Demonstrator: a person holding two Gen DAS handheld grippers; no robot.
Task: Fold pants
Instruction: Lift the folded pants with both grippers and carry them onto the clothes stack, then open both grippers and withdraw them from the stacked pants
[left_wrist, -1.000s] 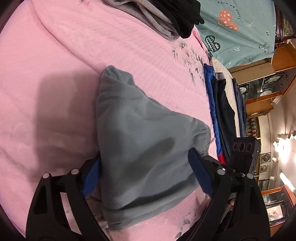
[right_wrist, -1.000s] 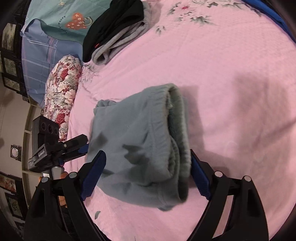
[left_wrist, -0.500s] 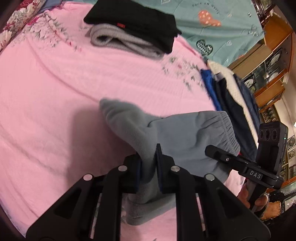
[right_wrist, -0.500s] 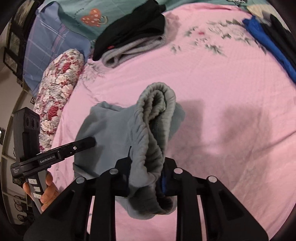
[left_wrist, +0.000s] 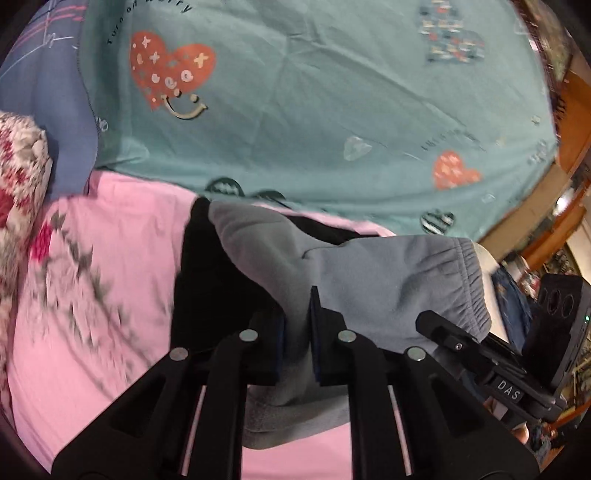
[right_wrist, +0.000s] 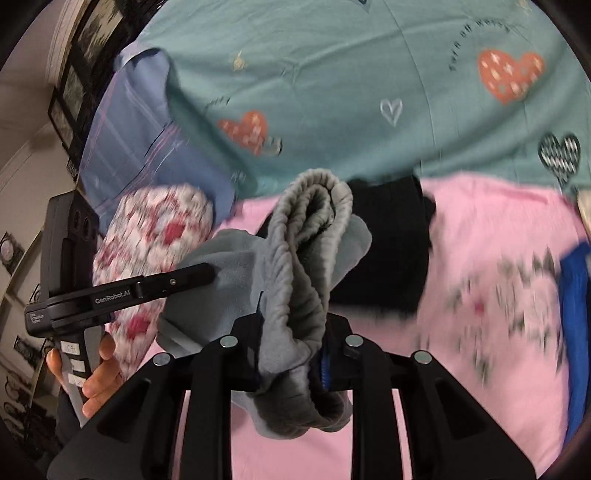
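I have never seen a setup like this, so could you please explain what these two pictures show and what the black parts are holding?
There is no robot here: a person holds a two-finger claw in each hand, and each claw carries a fisheye camera looking along its fingers. One picture is from the left claw, the other from the right claw. Both are shut on the grey pants, lifted off the pink bedspread; the right one grips the bunched waistband. A hand holding the other tool shows in the right view. On the bed lie a black garment, a teal quilt and a floral pillow.
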